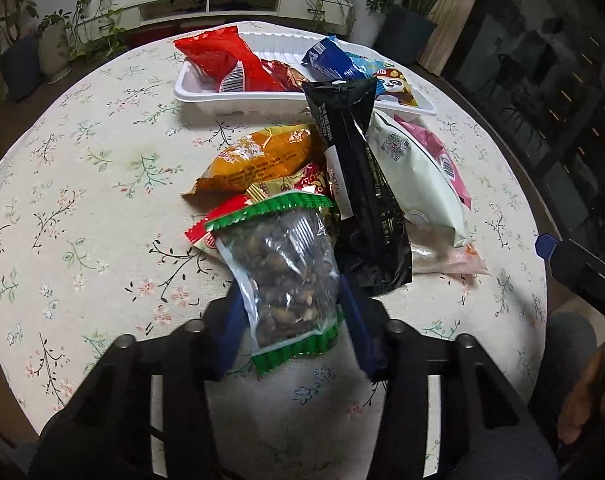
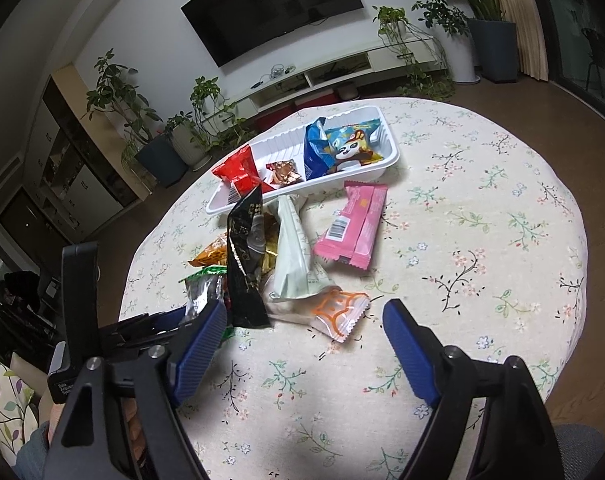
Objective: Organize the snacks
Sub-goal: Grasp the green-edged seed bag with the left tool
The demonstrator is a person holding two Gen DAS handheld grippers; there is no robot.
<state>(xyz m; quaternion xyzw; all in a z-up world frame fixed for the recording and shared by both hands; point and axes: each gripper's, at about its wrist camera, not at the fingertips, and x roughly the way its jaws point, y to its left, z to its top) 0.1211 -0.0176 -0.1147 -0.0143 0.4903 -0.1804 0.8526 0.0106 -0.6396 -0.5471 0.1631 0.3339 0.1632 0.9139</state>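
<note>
My left gripper [image 1: 292,300] is shut on a clear nut bag with green ends [image 1: 286,272], at the near edge of a snack pile; the bag also shows in the right wrist view [image 2: 200,290]. The pile holds a tall black packet [image 1: 358,184], an orange packet [image 1: 258,160], a pale green bag [image 1: 414,176] and a pink packet [image 2: 352,224]. A white divided tray [image 1: 198,94] at the back holds red [image 1: 218,60], blue [image 1: 330,60] and panda [image 2: 352,146] snacks. My right gripper [image 2: 304,328] is open and empty, just in front of an orange-printed clear packet [image 2: 336,312].
A round table with a floral cloth [image 2: 482,240] carries everything. The table edge curves close on the right [image 1: 538,216]. Potted plants [image 2: 114,92], a TV [image 2: 274,0] and a low white cabinet [image 2: 334,68] stand beyond the table.
</note>
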